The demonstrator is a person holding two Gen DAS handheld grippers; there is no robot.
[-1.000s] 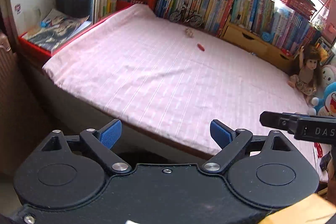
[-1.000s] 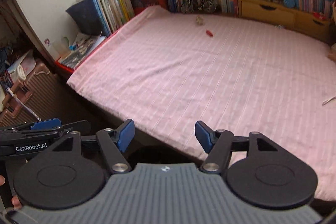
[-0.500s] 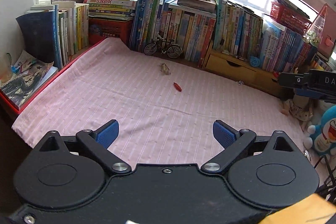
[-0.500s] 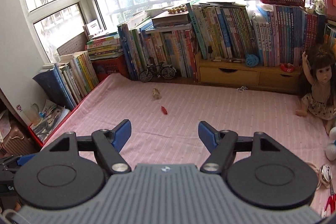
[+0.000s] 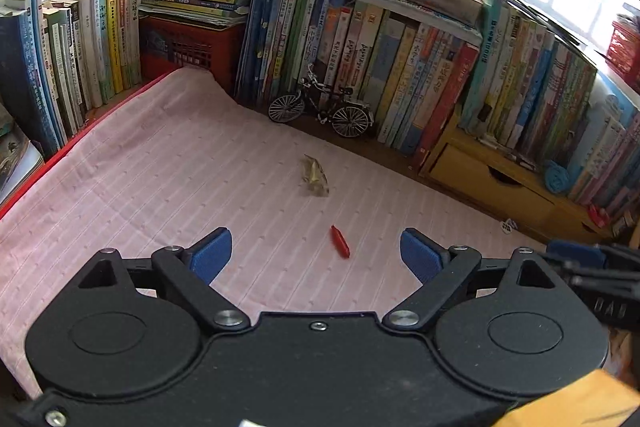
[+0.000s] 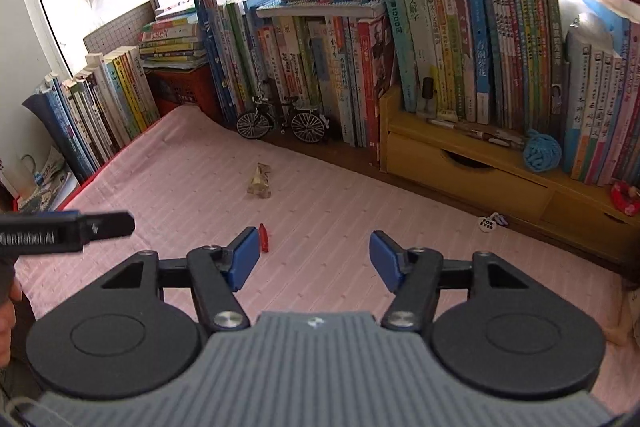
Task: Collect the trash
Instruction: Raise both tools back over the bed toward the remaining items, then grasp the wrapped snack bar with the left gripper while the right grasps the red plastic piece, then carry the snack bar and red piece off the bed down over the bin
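**Reader:** Left wrist view first, please. What is showing?

**Describer:** Left wrist view is looking across a bed [image 5: 140, 179] covered in a pink striped sheet. The left claw [image 5: 316, 255] is hovering above the near part of the sheet, its blue-tipped jaws spread wide and gripping nothing. A small red wrapper [image 5: 340, 247] is lying on the sheet just ahead, between the jaws as the camera sees it. Farther back, a crumpled clear wrapper [image 5: 315, 175] is lying near a toy bicycle [image 5: 320, 109] parked in front of a long row of books [image 5: 400, 67].

**Reader:** And the other camera?

**Describer:** The right claw [image 6: 312, 259] is also spread wide and empty. Its left blue tip is sitting just beside the red wrapper [image 6: 263, 237] in the picture, though I cannot tell whether they are touching. The clear wrapper [image 6: 260, 181] is lying well beyond it. A small white tag [image 6: 487, 223] is resting near a yellow drawer unit [image 6: 480, 183].

**Reader:** How far along is the collecting?

**Describer:** As far as I can judge, it is only starting. Both scraps are lying loose on the sheet, neither claw is carrying anything, and no bin or bag is appearing in either view. Picking up both pieces looks to be still ahead, with the red one nearest.
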